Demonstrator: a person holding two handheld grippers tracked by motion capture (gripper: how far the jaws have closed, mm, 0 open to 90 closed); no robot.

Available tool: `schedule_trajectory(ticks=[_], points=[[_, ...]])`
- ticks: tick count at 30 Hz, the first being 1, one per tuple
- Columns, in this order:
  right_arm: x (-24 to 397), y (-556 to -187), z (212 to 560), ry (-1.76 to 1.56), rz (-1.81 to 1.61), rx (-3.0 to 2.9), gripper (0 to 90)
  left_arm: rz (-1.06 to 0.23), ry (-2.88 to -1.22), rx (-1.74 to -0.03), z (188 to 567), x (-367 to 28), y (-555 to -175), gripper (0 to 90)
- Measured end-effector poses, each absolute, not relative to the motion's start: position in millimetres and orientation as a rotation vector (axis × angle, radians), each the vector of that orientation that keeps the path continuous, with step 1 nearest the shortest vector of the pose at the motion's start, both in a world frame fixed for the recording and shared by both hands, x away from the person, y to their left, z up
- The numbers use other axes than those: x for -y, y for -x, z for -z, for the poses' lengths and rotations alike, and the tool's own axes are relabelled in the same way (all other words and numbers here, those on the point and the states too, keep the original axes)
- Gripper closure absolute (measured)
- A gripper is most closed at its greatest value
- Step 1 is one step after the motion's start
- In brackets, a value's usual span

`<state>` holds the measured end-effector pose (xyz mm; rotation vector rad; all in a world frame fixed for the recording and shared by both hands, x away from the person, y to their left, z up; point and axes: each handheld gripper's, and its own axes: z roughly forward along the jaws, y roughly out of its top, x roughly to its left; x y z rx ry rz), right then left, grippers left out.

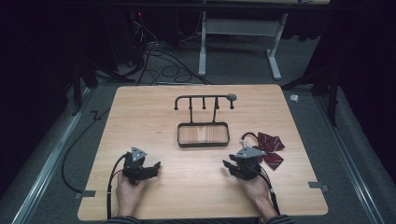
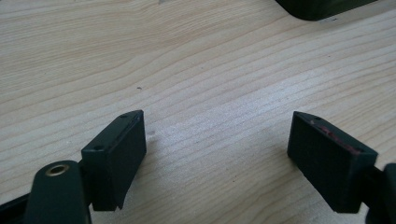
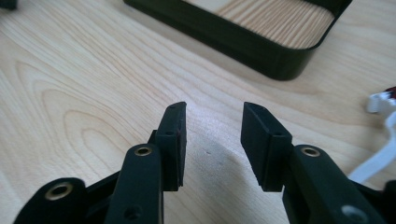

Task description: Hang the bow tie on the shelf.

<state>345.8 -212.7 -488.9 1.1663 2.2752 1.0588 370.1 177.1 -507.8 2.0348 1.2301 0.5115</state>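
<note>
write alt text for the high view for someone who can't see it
A person's two hands rest on a light wooden table, each holding a black two-jaw gripper: the left gripper and the right gripper, both with jaws apart and empty. Beside the right gripper lies a dark red striped bow tie; beyond them stands a black metal hook rack with a wood-floored tray base.

Lab rig: dark curtains, loose floor cables (image 1: pixel 163 70), grey carpet, bare wood counter (image 1: pixel 140 116), desk frame (image 1: pixel 243 28) behind.

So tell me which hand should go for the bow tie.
Right. The right tongs sit just beside the bow tie, open and empty; the left tongs are across the table.
</note>
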Motion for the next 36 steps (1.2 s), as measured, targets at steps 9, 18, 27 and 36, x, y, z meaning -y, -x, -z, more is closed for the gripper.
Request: schedule_trajectory(ticks=[9,18,27,36], points=[[231,-341,470,-1.180,-1.131,-2.223,63.5,-0.515,-2.034,-1.232,508,-177,-370,19.9],[246,-340,467,-1.231,-1.148,-2.169,63.5,-0.513,-2.033,-1.231,508,-177,-370,20.1],[266,-343,441,-1.221,-1.143,-2.102,65.6,-0.510,-2.033,-1.230,508,-178,-370,20.0],[283,-357,425,-1.253,-1.144,-2.059,67.5,-0.510,-2.032,-1.231,508,-177,-370,19.7]])
